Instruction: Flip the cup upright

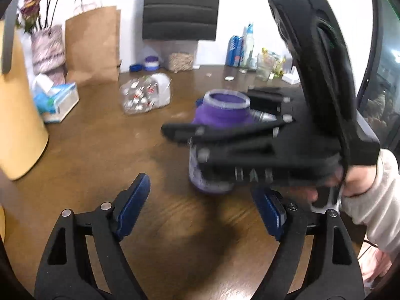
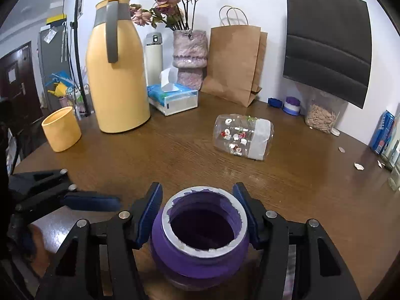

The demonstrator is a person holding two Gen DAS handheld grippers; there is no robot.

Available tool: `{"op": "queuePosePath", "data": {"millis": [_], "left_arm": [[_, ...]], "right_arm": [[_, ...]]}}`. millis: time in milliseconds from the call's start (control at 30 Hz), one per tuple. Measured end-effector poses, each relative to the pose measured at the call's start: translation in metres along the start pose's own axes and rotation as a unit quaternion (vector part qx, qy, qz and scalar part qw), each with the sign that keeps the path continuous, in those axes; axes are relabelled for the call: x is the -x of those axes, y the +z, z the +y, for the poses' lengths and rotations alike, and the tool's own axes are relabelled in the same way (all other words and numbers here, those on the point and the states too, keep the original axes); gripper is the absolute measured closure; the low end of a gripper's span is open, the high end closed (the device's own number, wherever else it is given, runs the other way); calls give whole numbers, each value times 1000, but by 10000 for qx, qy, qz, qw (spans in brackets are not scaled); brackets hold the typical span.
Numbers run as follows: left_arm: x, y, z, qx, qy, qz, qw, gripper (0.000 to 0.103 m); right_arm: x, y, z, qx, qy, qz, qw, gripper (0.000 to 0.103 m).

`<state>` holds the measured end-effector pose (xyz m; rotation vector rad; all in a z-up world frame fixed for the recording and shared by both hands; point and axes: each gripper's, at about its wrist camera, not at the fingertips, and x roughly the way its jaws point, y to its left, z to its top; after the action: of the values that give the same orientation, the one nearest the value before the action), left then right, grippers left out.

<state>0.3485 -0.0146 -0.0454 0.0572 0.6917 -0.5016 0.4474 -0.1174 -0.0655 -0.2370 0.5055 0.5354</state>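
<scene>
A purple cup [image 2: 200, 262] with a grey taped rim stands upright on the brown wooden table [image 2: 175, 155], mouth up. My right gripper [image 2: 198, 192] is shut on the purple cup, a blue pad pressed on each side just below the rim. In the left wrist view the same cup [image 1: 220, 116] appears blurred, with the right gripper [image 1: 212, 125] reaching in from the right, held by a hand in a pale sleeve [image 1: 370, 200]. My left gripper [image 1: 202, 207] is open just short of the cup's base, nothing between its pads. It also shows at the right wrist view's left edge as left gripper [image 2: 75, 200].
A clear plastic jar [image 2: 242, 137] with stickers lies on its side mid-table. At the back left stand a yellow thermos jug [image 2: 117, 75], a yellow cup [image 2: 61, 130], a tissue box [image 2: 175, 97], a vase of flowers [image 2: 190, 57] and a paper bag [image 2: 232, 62].
</scene>
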Motion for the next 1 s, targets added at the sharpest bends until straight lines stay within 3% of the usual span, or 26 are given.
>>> {"op": "queuePosePath", "data": {"millis": [133, 200, 300, 433, 533, 633, 700, 833, 1000], "left_arm": [[7, -8, 2, -33, 295, 25, 9996, 16], [8, -11, 2, -26, 361, 37, 9993, 16], [4, -10, 1, 69, 484, 55, 9988, 16], [12, -7, 1, 303, 708, -59, 9970, 16], [33, -10, 3, 570, 957, -285, 9934, 14], [62, -19, -2, 832, 1289, -608, 9863, 5], [81, -26, -7, 968, 1450, -816, 9813, 0], [108, -33, -23, 997, 1673, -1046, 9753, 0], [125, -41, -39, 1119, 1689, -1038, 9737, 0]], "right_arm": [[-2, -1, 7, 142, -79, 53, 9999, 38], [-1, -1, 10, 143, -35, 89, 9999, 27], [7, 0, 10, 96, -30, 46, 9999, 24], [41, 5, 4, -128, -69, -194, 9997, 23], [80, 0, -10, -569, -73, -394, 9976, 12], [118, -20, -20, -956, -276, -480, 9939, 12], [138, -37, -21, -1042, -632, -398, 9917, 12], [161, -65, -18, -1078, -1115, -162, 9878, 12], [181, -83, -8, -1166, -1093, -70, 9871, 12]]}}
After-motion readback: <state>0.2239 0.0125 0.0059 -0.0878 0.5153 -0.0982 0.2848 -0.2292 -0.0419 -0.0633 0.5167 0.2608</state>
